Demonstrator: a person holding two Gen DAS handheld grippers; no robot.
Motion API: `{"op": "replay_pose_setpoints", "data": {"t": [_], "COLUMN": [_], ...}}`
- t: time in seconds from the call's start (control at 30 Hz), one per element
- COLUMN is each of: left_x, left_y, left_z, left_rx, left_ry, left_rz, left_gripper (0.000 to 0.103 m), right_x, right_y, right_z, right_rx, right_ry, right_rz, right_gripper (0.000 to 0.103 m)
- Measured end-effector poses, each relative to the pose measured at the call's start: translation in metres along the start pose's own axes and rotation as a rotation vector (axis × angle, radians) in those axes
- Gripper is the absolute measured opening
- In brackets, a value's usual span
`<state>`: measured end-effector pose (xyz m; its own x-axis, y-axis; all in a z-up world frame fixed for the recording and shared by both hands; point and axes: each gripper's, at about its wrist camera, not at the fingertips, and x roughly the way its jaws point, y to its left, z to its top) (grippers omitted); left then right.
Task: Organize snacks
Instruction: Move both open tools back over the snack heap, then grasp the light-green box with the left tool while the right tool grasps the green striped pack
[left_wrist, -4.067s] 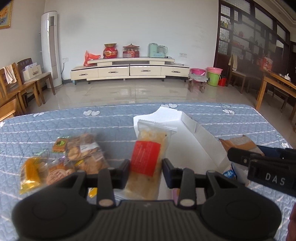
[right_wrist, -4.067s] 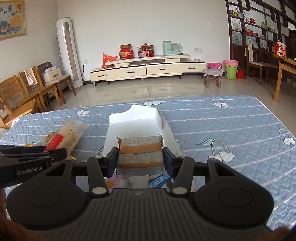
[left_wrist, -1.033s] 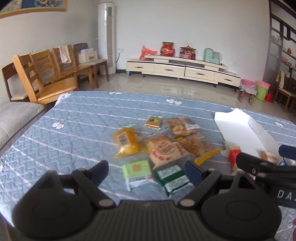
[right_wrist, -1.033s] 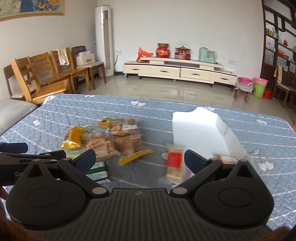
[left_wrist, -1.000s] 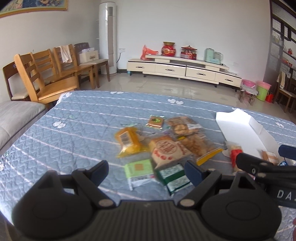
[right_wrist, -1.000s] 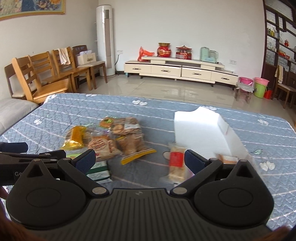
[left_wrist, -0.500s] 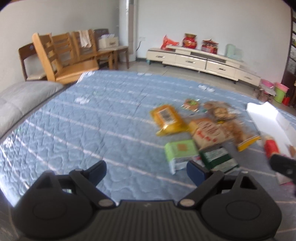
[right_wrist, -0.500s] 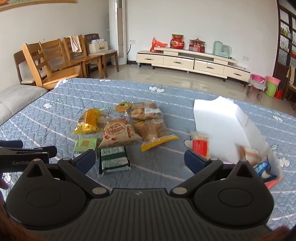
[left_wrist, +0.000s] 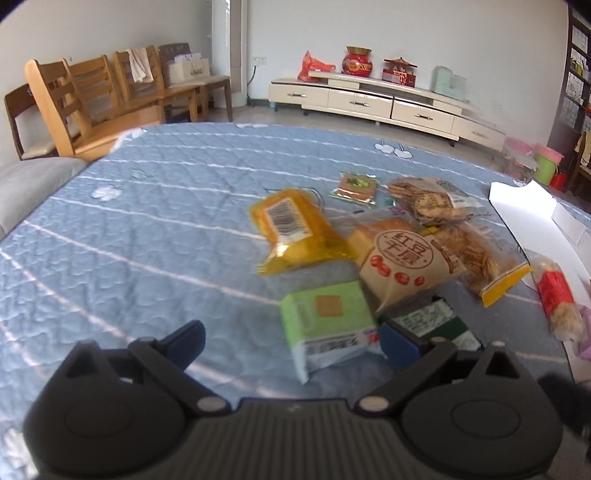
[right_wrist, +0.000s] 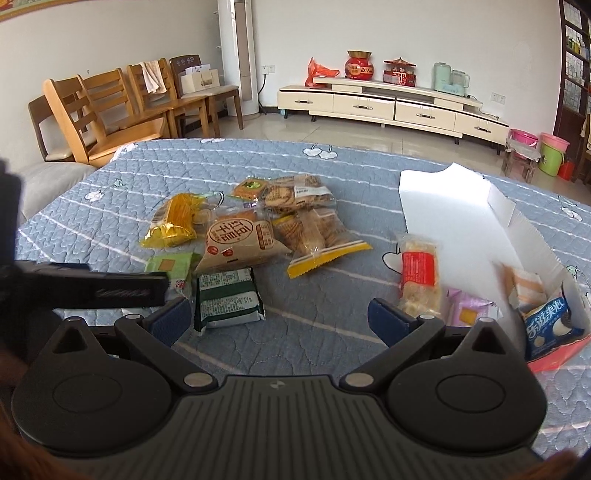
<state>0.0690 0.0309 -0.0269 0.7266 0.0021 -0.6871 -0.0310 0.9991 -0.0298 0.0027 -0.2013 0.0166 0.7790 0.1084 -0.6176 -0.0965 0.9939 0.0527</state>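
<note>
A pile of snack packets lies on the blue quilted table (left_wrist: 155, 236): a yellow packet (left_wrist: 291, 229), a brown round-label bread bag (left_wrist: 402, 262), a light green packet (left_wrist: 328, 321), a dark green packet (right_wrist: 227, 297) and cracker bags (right_wrist: 314, 225). A red-label packet (right_wrist: 419, 275) lies by the open white box (right_wrist: 461, 221), which holds several snacks. My left gripper (left_wrist: 291, 341) is open and empty, just short of the light green packet. My right gripper (right_wrist: 279, 319) is open and empty, above bare quilt between the dark green packet and the red-label packet.
The left gripper's body (right_wrist: 85, 288) reaches in from the left of the right wrist view. Wooden chairs (right_wrist: 110, 110) stand beyond the table's far left corner. A TV cabinet (right_wrist: 391, 103) stands against the back wall.
Both grippers, shut on packets four seconds ago, are open and empty. Over the last second both pulled back from the box and swung left toward the pile; the left one has closed in on the light green packet.
</note>
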Motion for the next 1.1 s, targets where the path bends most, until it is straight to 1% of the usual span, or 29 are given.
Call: {"op": "replay_pose_setpoints", "data": {"t": [0.07,0.13,0.17,0.2,0.23,0.27,0.3,0.37,0.5,0.6,0.67,0.83,0.87,0.9,0.93,0.97,1.0,1.1], "left_x": [0.009,0.018,0.022,0.026,0.027,0.025,0.024,0.021,0.017,0.015,0.015,0.021,0.022,0.023,0.024,0.024,0.023,0.015], "left_y": [-0.005,-0.007,-0.007,-0.004,0.0,0.002,0.004,0.01,0.024,0.03,0.032,0.032,0.031,0.032,0.032,0.032,0.032,0.033], "left_z": [0.001,0.002,0.001,0.0,-0.001,-0.002,-0.003,-0.002,-0.004,-0.006,-0.007,-0.006,-0.005,-0.005,-0.004,-0.004,-0.003,-0.003], "left_rx": [0.004,0.006,0.006,-0.002,-0.016,-0.005,0.012,0.023,0.041,0.05,0.061,0.051,0.054,0.051,0.049,0.052,0.053,0.032], "left_ry": [0.013,0.022,0.025,0.03,0.033,0.016,0.01,0.001,-0.004,-0.009,-0.017,-0.032,-0.035,-0.037,-0.04,-0.042,-0.043,-0.048], "left_rz": [0.003,0.01,0.018,0.006,-0.012,-0.007,-0.002,-0.006,-0.011,-0.035,-0.036,-0.026,-0.024,-0.024,-0.025,-0.024,-0.022,-0.022], "left_gripper": [0.1,0.097,0.094,0.089,0.087,0.079,0.067,0.055,0.053,0.053,0.054,0.056,0.056,0.056,0.056,0.053,0.051,0.05], "right_x": [0.004,0.008,0.01,0.012,0.014,0.016,0.018,0.023,0.039,0.055,0.066,0.088,0.093,0.096,0.097,0.097,0.098,0.092], "right_y": [-0.002,-0.003,-0.003,-0.002,-0.002,-0.001,0.0,0.003,0.015,0.027,0.03,0.035,0.037,0.037,0.038,0.039,0.04,0.041], "right_z": [0.0,-0.001,-0.002,-0.002,-0.003,-0.003,-0.004,-0.004,-0.003,-0.002,0.002,0.009,0.01,0.01,0.009,0.009,0.01,0.011], "right_rx": [0.002,0.004,0.004,0.002,-0.001,-0.007,-0.014,-0.031,-0.068,-0.102,-0.106,-0.108,-0.108,-0.105,-0.104,-0.115,-0.12,-0.129], "right_ry": [0.006,0.013,0.015,0.019,0.024,0.028,0.031,0.039,0.061,0.08,0.088,0.106,0.111,0.115,0.115,0.105,0.104,0.102], "right_rz": [0.003,0.01,0.012,0.016,0.021,0.024,0.029,0.044,0.087,0.097,0.096,0.092,0.097,0.103,0.102,0.094,0.1,0.095], "right_gripper": [0.103,0.103,0.103,0.103,0.103,0.103,0.103,0.103,0.103,0.103,0.103,0.103,0.099,0.078,0.07,0.069,0.065,0.064]}}
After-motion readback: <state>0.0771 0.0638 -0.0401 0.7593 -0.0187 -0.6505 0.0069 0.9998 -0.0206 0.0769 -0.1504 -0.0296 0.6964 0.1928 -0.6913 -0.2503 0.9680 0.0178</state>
